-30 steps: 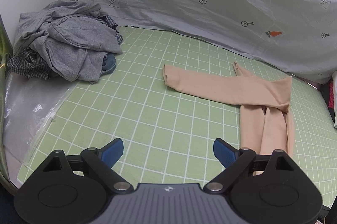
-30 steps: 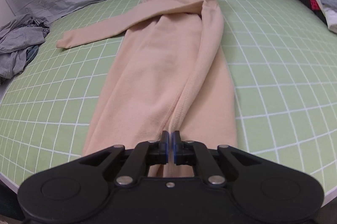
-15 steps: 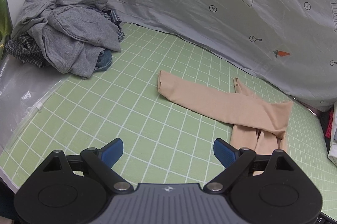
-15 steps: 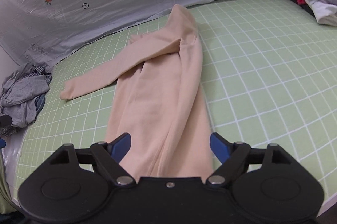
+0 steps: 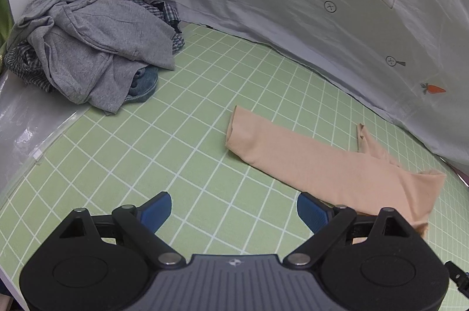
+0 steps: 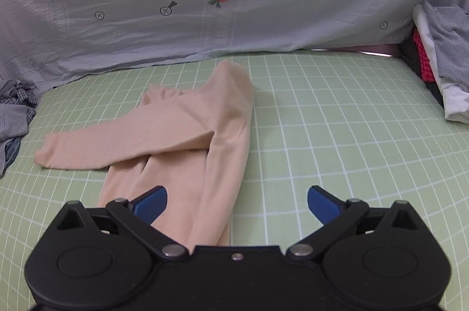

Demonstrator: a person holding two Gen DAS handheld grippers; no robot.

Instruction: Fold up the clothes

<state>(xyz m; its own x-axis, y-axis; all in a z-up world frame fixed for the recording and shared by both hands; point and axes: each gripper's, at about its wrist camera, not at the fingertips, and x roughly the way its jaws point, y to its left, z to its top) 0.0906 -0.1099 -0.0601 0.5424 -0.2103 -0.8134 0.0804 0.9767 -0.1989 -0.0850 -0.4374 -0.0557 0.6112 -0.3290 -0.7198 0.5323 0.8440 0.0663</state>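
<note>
While both grippers hang empty over the green mat (image 5: 181, 153), the layout reads simply from left to right. A grey heap (image 5: 93, 47) of unfolded clothes sits at the far left by the sheet (image 5: 293, 3). Next comes the left gripper (image 5: 234, 208), jaws wide, holding nothing. Just right of it lies the beige top (image 6: 187, 141), flat on the mat, one sleeve (image 5: 293, 155) crossed out to the left, the body running back under the right gripper (image 6: 237, 202), whose jaws also stand wide. A folded stack (image 6: 442, 62) sits far right. The top looks thin, light and limp; it will likely sag and slide, so I would pinch the sleeve at its cuff end and the body at a hem corner.
</note>
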